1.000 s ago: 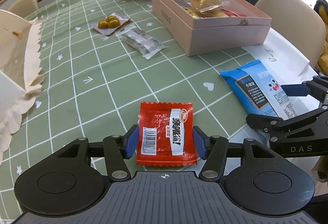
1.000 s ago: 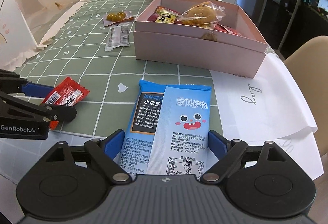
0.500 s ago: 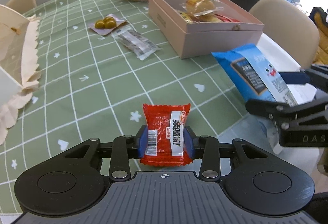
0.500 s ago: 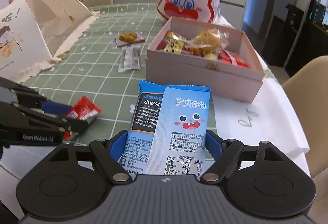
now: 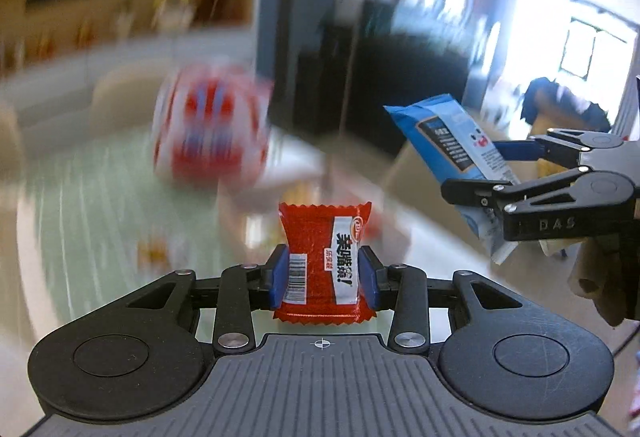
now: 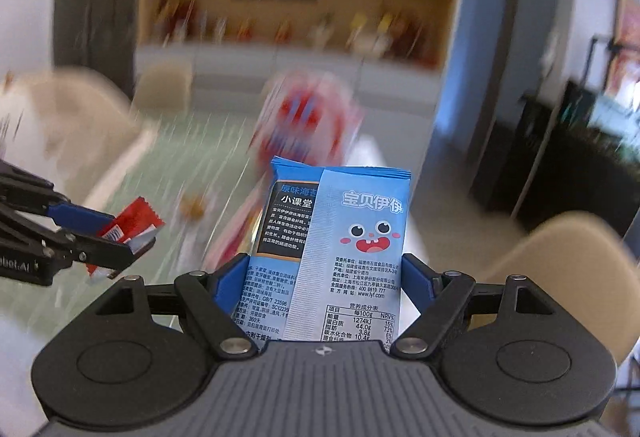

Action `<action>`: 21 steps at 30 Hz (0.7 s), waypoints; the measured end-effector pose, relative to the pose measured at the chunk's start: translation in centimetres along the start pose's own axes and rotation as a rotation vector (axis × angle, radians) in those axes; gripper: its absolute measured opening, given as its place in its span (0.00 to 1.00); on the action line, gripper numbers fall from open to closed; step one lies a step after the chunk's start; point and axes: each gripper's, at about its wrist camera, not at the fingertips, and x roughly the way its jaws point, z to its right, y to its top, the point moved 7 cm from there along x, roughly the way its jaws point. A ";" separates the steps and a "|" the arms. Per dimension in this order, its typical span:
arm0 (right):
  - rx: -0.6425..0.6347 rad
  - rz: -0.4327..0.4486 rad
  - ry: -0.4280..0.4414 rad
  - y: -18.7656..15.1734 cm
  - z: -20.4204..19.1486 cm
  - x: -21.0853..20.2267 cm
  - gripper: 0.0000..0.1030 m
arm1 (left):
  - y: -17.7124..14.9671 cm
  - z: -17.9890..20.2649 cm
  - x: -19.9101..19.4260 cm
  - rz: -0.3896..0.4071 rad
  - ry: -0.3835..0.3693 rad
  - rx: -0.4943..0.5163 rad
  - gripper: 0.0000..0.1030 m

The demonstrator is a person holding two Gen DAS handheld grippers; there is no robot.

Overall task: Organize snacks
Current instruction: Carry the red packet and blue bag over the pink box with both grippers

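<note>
Above the green-checked surface [image 5: 100, 197], both claws carry snacks clear of it. The left claw [image 5: 323, 277] has its blue pads pressed on the sides of a red snack packet [image 5: 320, 261], which stands upright between them. The right claw [image 6: 324, 281] is clamped across a wider blue snack packet [image 6: 340, 237], also upright, cartoon face showing. Each claw appears at the edge of the other's view. Behind them a red and white rabbit-faced bag [image 5: 210, 125] sits blurred near the surface's far edge.
</note>
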 end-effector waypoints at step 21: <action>0.269 -0.248 0.014 2.0 4.2 11.9 0.79 | -0.1 -8.3 17.4 -0.094 -0.179 -0.524 0.53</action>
